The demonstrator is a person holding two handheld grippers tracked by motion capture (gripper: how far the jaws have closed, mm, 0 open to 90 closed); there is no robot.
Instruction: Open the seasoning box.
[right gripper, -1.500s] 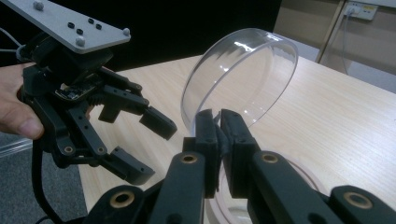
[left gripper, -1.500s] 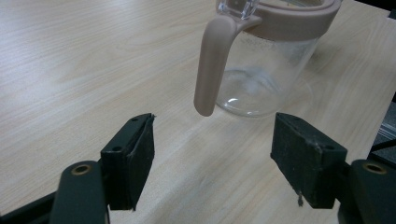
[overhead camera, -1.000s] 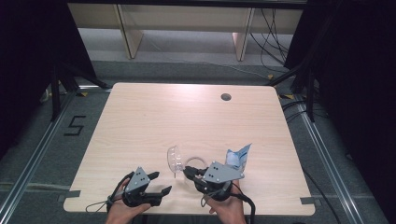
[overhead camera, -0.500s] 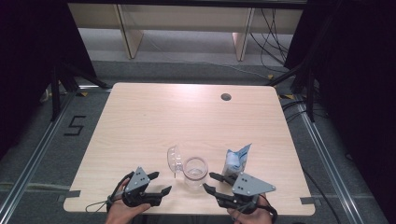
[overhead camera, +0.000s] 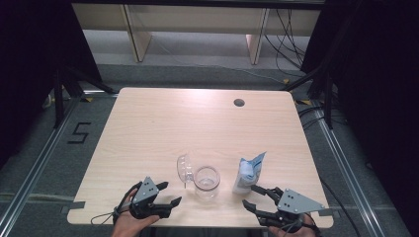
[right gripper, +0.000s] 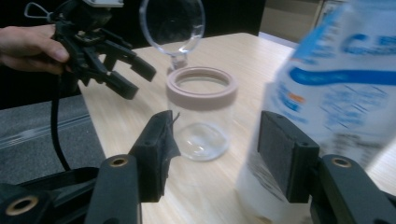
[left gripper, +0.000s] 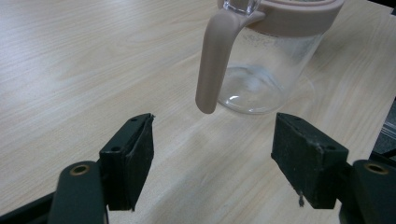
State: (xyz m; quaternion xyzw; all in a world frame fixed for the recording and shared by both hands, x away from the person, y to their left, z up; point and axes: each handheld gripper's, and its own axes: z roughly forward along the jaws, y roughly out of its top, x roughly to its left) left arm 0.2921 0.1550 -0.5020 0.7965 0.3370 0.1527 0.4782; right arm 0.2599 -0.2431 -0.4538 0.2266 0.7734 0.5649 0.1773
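Observation:
A clear glass jar (overhead camera: 206,180) (left gripper: 266,70) (right gripper: 201,116) with a pink rim stands near the table's front edge. Its clear hinged lid (overhead camera: 184,169) (right gripper: 173,23) is swung up and open. A pink clasp (left gripper: 212,60) hangs down from the rim. A blue and white bag (overhead camera: 248,173) (right gripper: 336,107) stands upright just right of the jar. My left gripper (overhead camera: 171,193) (left gripper: 215,154) is open, left of the jar and pointing at it. My right gripper (overhead camera: 250,196) (right gripper: 219,149) sits just in front of the bag; its jaws have just been opening and nothing is between them.
The wooden table (overhead camera: 197,128) has a round cable hole (overhead camera: 239,102) at its far right. Across the jar, the right gripper view takes in the left gripper (right gripper: 116,70) and the hand (right gripper: 28,46) holding it. Dark curtains and shelf legs stand beyond the table.
My right gripper has drawn away from the jar to the right, toward the table's front corner, and its jaws have opened. The left gripper has stayed still.

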